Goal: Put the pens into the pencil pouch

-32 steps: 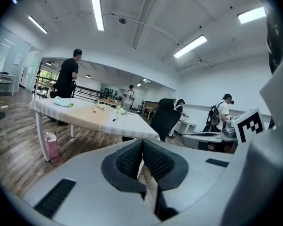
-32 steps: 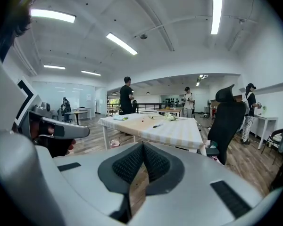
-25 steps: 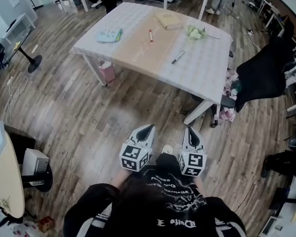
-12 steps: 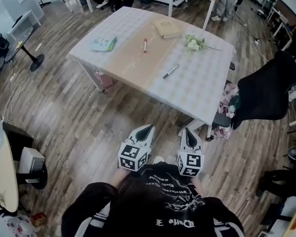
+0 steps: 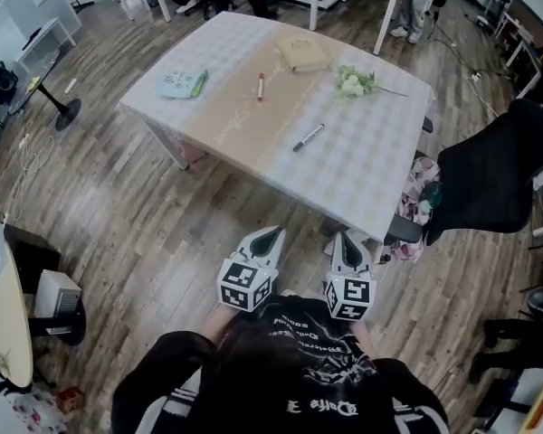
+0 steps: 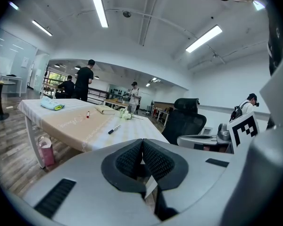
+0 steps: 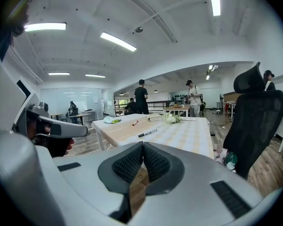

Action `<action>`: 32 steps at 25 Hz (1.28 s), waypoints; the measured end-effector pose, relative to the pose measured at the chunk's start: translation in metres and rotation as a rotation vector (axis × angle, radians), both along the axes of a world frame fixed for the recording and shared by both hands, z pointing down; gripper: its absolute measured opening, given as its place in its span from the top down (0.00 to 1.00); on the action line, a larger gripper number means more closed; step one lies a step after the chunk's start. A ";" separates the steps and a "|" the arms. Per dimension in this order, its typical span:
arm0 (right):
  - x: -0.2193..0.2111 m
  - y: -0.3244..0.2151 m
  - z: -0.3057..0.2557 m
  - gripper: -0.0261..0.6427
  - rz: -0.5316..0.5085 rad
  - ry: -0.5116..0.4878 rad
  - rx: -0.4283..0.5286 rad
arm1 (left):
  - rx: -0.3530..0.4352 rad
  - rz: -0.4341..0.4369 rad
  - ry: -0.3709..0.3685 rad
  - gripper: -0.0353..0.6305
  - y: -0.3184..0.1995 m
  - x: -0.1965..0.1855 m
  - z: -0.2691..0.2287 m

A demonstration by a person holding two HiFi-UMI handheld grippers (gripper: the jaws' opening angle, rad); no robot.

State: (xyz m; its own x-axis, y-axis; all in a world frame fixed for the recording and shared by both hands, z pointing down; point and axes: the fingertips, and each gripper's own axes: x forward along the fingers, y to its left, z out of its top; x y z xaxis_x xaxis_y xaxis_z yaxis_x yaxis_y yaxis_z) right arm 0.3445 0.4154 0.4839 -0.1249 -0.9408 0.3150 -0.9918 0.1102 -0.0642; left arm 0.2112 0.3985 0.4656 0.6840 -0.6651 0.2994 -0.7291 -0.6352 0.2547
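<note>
Head view: left gripper [image 5: 271, 234] and right gripper [image 5: 346, 239], clenched empty, hang short of the white-clothed table [image 5: 362, 165] bearing a black marker pen [image 5: 309, 137] and red pen [image 5: 260, 86]. Approach step, seemingly; next, open jaws over a pen.

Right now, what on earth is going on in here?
A person holds a left gripper and a right gripper, both shut and empty, over the floor just short of a table. On the table lie a black pen, a red pen, a tan flat item, a light blue soft item and some white flowers. Nothing on it is being touched; the pens are not yet in any pouch.
</note>
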 end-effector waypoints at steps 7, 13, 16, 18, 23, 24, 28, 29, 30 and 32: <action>-0.005 -0.049 0.002 0.95 0.013 -0.004 -0.007 | 0.003 0.027 0.011 0.92 -0.053 0.001 0.001; -0.020 -0.121 0.004 0.95 0.042 0.000 -0.016 | 0.018 0.062 -0.009 0.92 -0.135 -0.013 0.005; -0.024 -0.158 0.005 0.95 0.076 -0.001 -0.019 | 0.022 0.107 -0.017 0.92 -0.182 -0.014 0.007; -0.027 -0.182 0.007 0.95 0.099 -0.006 -0.024 | 0.014 0.123 -0.007 0.92 -0.213 -0.014 0.006; -0.045 -0.239 0.004 0.95 0.129 -0.034 -0.025 | 0.044 0.231 -0.048 0.92 -0.271 -0.016 0.000; -0.049 -0.251 0.003 0.95 0.134 -0.036 -0.026 | 0.053 0.252 -0.059 0.92 -0.281 -0.017 -0.001; -0.066 -0.288 0.005 0.95 0.159 -0.048 -0.039 | 0.037 0.298 -0.048 0.92 -0.320 -0.026 0.001; -0.071 -0.296 0.007 0.95 0.159 -0.056 -0.043 | 0.030 0.303 -0.045 0.92 -0.329 -0.030 0.002; -0.076 -0.303 0.008 0.95 0.159 -0.063 -0.046 | 0.027 0.307 -0.045 0.92 -0.338 -0.034 0.003; -0.084 -0.316 0.010 0.95 0.172 -0.066 -0.052 | 0.022 0.312 -0.043 0.92 -0.356 -0.043 0.005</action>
